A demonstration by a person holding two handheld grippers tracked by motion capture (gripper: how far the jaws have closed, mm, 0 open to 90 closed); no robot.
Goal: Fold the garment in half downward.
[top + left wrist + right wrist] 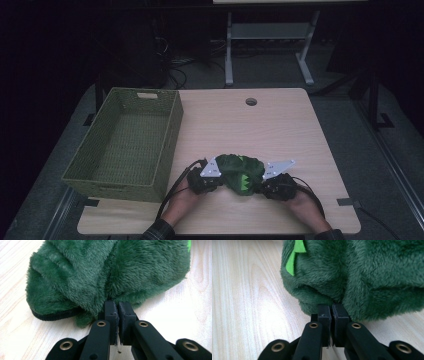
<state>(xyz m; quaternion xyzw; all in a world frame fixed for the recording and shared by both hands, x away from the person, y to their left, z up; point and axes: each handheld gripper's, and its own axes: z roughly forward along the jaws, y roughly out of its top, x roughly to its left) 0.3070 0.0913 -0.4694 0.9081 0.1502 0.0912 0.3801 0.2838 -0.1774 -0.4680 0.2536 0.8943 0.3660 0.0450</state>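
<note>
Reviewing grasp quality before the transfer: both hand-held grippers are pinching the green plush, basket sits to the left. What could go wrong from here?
1. Left hand-held gripper and right hand-held gripper each pinch just a thin fold at the edge of the plush; the fur may slip out on lifting.
2. Plush sagging between them could catch the basket wall.

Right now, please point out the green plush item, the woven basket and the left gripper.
green plush item [240,172], high view, its fuzzy top.
woven basket [169,137], high view, its right wall.
left gripper [117,305], left gripper view, between its fingertips.
</note>
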